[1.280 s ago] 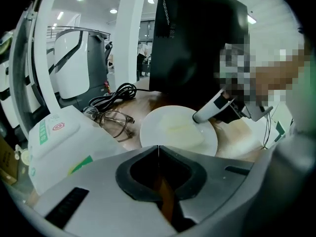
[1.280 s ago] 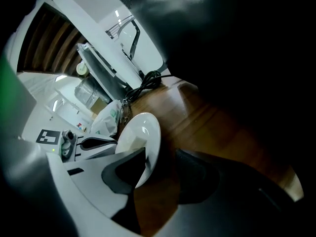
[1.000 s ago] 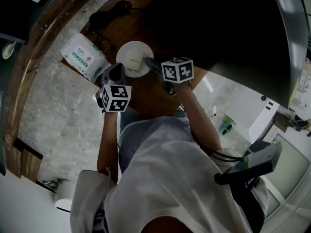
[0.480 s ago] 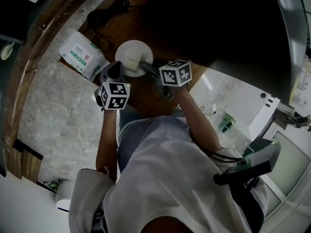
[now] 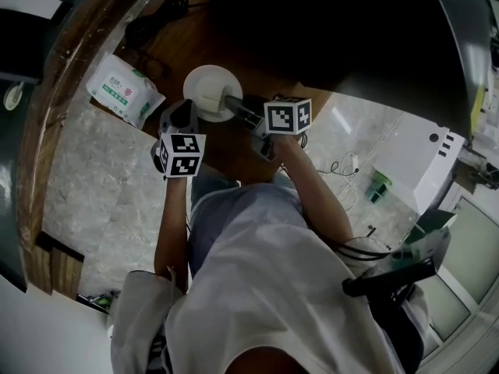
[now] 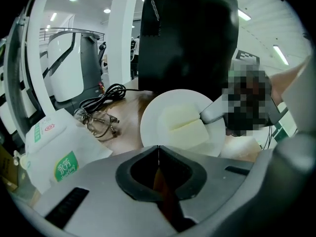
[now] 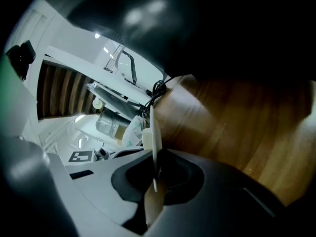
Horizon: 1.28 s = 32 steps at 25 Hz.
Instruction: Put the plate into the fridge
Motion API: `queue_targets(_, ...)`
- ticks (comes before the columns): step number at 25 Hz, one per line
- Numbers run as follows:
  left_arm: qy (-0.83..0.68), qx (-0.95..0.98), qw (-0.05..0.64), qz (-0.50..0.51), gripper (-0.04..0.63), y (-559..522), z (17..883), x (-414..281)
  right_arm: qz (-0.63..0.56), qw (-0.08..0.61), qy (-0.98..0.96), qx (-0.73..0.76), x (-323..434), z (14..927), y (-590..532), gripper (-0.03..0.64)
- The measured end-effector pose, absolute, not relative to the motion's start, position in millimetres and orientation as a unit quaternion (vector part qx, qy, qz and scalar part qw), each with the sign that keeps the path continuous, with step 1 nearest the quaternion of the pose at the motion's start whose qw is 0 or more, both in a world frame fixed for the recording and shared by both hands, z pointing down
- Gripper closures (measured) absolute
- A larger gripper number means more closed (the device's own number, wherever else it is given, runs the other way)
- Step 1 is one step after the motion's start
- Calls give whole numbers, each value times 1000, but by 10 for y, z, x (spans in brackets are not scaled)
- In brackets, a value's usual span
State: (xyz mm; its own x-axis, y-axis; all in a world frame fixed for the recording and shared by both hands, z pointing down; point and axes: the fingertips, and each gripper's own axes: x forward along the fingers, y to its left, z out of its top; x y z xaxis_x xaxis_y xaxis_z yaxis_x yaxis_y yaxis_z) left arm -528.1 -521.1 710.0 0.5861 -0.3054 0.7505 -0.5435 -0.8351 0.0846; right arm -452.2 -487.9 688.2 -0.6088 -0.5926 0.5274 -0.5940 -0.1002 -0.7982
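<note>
A white plate (image 5: 204, 92) with a pale yellow block (image 6: 185, 125) on it is at the near edge of the wooden table (image 5: 257, 61). My right gripper (image 5: 231, 102) reaches the plate's right rim; its jaws are closing, and the thin rim (image 7: 154, 137) stands edge-on between them with the pads pressing on it (image 7: 154, 169). The left gripper (image 5: 181, 115) hangs just short of the plate (image 6: 163, 107), shut with nothing in it (image 6: 158, 149). One right finger (image 6: 215, 112) lies over the plate's rim in the left gripper view.
A white packet with green print (image 5: 123, 90) lies left of the plate, with a pair of glasses (image 6: 98, 122) and a black cable (image 6: 106, 95) beyond it. A tall black object (image 6: 187, 38) stands behind the plate. A white appliance (image 5: 421, 166) sits on the floor at right.
The right gripper's jaws have come together on the plate's rim. The left gripper has barely moved. The head view has shifted slightly.
</note>
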Motion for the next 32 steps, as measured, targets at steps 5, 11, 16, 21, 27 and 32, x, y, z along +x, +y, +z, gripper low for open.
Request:
queue_targets(5, -236, 882, 139, 383, 578, -4928, 7003, -5017, 600, -22, -659, 453, -4269, 6863, -4475, 588)
queue_targets(11, -211, 892, 125, 380, 578, -4372, 6932, -4541, 604, -61, -641, 469, -3825, 6811, -3798, 588)
queue_targets(16, -199, 899, 97, 379, 578, -3834, 6774, -4063, 602, -111, -626, 483, -3337, 6647, -3041, 588)
queue_targets(21, -180, 905, 89, 376, 578, -3092, 6427, -3441, 593, -158, -604, 507, -2629, 6281, -2010, 588)
queue_targets(27, -141, 925, 65, 348, 578, -2735, 6552, -3053, 581, -204, -582, 531, -2332, 6421, -1500, 588)
queue_targets(32, -74, 935, 58, 342, 578, -1599, 6301, -2260, 534, -253, -565, 576, -1630, 6001, -376, 588)
